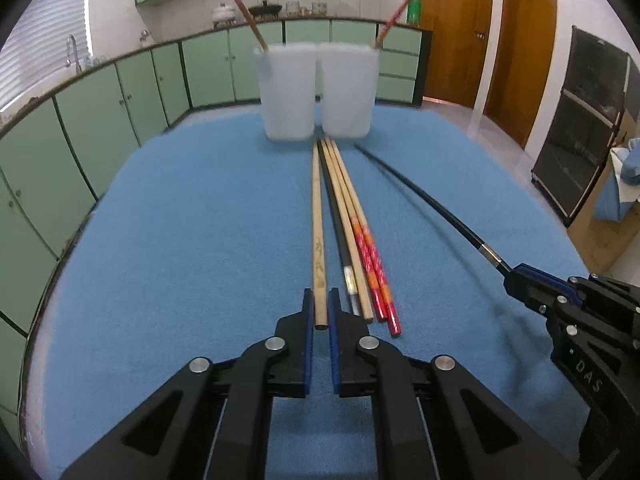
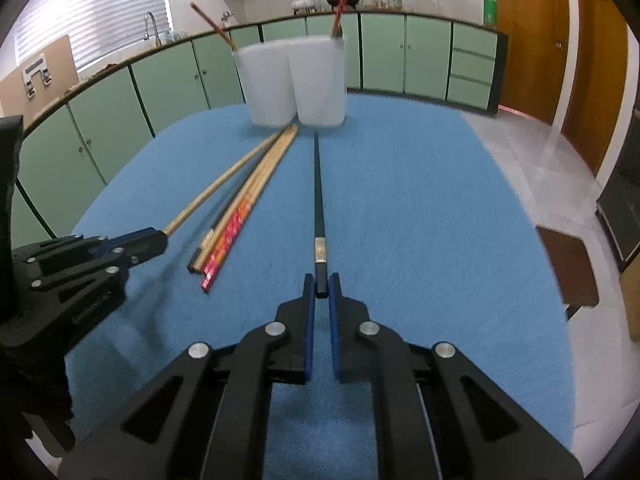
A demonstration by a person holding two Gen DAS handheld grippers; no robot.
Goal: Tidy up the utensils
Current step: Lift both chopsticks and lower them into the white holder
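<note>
My left gripper is shut on the near end of a plain wooden chopstick, which points at the two white cups. My right gripper is shut on the near end of a black chopstick with a gold band. It also shows in the left wrist view, held by the right gripper. Beside the wooden chopstick lie a black chopstick, a wooden one and two red-ended ones. The left cup and right cup each hold one red chopstick.
The blue cloth-covered table ends just behind the cups. Green cabinets run along the back and left. Wooden doors and a dark cabinet stand at the right. A brown stool stands beside the table's right edge.
</note>
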